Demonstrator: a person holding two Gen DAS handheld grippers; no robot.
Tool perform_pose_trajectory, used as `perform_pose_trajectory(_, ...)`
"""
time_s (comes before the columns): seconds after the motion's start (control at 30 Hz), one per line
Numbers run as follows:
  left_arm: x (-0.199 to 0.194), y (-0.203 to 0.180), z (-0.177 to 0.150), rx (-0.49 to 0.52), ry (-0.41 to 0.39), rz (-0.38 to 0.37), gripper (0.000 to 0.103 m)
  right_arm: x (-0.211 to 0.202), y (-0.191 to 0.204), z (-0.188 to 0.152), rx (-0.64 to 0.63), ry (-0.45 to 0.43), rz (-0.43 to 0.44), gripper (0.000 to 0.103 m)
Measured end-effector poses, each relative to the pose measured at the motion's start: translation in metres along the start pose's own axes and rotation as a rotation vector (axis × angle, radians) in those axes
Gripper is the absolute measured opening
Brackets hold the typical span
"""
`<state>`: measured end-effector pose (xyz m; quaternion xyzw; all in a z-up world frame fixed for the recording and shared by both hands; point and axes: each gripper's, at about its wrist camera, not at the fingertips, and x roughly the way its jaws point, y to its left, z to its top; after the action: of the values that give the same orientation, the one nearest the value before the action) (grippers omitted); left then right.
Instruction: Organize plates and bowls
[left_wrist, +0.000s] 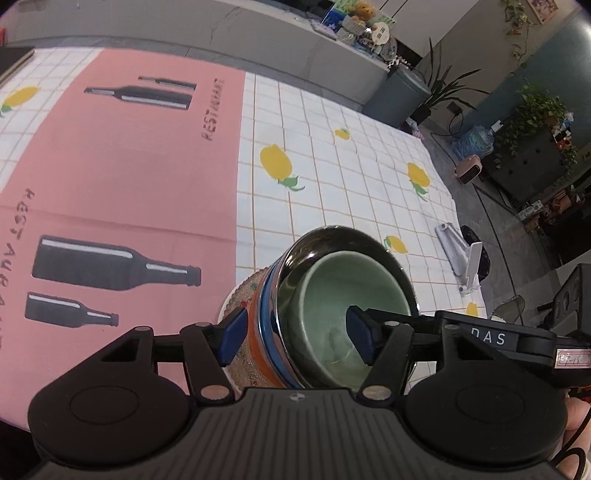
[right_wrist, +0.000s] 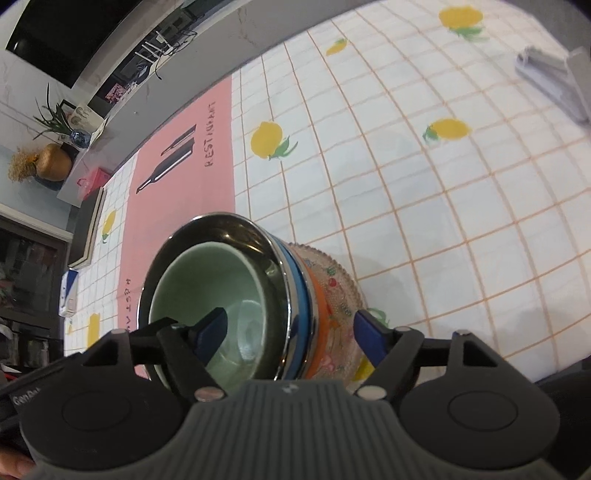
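A stack of dishes is held between both grippers. A pale green bowl sits inside a steel bowl, above blue and orange bowls and a patterned glass plate. My left gripper straddles the stack's side, one finger inside the green bowl, the other outside. My right gripper straddles the opposite side the same way. The stack looks tilted and raised above the table.
The table carries a white checked lemon-print cloth and a pink bottle-print mat. A white folded stand lies near the table's edge. Plants and furniture stand beyond the table.
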<state>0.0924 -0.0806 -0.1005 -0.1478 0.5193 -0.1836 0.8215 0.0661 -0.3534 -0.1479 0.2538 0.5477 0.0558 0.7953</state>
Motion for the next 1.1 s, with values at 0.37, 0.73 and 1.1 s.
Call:
perform_pose_trajectory(0.37, -0.065, -0.022, -0.01, 0.179, -0.199, 0.078, 0.073, -0.068, 0.039, -0.019, -0.23, -0.232, -0.091, 0.078)
perform_pose_trajectory(0.73, -0.132, -0.044, -0.052, 0.32, -0.484, 0.19, 0.073, -0.13, 0.075, -0.078, -0.437, -0.501, -0.108, 0.088)
perform_pose_trajectory(1.1, -0.147, -0.047, -0.108, 0.353, -0.653, 0.258, 0.092, -0.148, 0.065, -0.15, -0.434, -0.714, -0.124, 0.099)
